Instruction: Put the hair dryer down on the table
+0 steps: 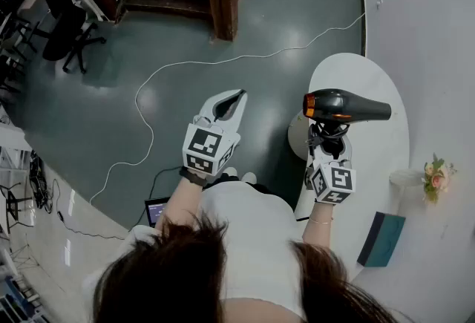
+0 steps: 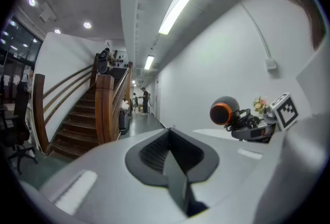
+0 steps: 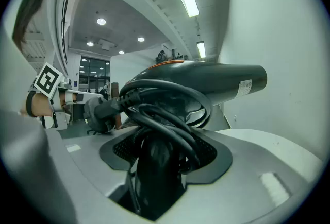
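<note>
In the head view, the person's dark hair (image 1: pixel 193 269) fills the bottom edge, closest to the lens. Above it the left gripper (image 1: pixel 228 102) is over the grey floor, where a white cable (image 1: pixel 185 65) lies. The right gripper (image 1: pixel 326 137) carries the hair dryer (image 1: pixel 349 106) upright by the handle. The barrel is level and points to the right, seen over the white table (image 1: pixel 371 80) and not lying on it. Flowers (image 1: pixel 436 174) stand further right.

In the left gripper view, the left gripper (image 2: pixel 172 156) has its jaws pressed together with nothing between them. The hair dryer (image 2: pixel 224 112) shows at the right, its orange-ringed end turned to this camera.

In the right gripper view, the right gripper (image 3: pixel 154 166) clamps the black handle of the hair dryer (image 3: pixel 206 81). The black cord (image 3: pixel 165 109) is looped around the handle, and the plug (image 3: pixel 100 109) sticks out to the left.
</note>
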The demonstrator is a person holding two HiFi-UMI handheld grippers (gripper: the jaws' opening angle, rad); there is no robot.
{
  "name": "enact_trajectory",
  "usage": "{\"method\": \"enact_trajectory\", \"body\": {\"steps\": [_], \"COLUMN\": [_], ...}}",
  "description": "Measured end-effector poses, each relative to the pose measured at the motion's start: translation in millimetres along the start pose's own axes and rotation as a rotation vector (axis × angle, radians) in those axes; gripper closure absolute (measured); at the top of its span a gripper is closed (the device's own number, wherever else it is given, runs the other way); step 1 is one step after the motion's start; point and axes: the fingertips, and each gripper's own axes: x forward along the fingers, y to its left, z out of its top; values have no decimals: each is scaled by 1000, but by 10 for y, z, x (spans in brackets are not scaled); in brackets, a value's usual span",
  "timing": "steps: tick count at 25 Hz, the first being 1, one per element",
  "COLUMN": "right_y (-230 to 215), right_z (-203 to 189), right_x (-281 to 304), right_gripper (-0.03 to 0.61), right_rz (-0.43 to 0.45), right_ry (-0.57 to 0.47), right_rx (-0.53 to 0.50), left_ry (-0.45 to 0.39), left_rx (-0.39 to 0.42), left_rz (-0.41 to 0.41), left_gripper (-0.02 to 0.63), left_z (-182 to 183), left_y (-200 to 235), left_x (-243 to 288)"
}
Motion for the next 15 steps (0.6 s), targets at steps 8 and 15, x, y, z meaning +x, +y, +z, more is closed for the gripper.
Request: {"method": "enact_trajectory", "body": {"steps": [8, 15], "right_y": [41, 92], "right_z": [-26, -99], "right_x": [-40, 186], "right_gripper": [322, 322], "right_rz": [36, 50], "right_ry": [-24, 3], "right_rx": [53, 71], "left_ry": [5, 37], "left_rx": [29, 21], "left_rz": [10, 37], "left_gripper": [555, 555], "left_z": [-62, -105], "left_y": [-42, 220], "left_x": [-74, -7]}}
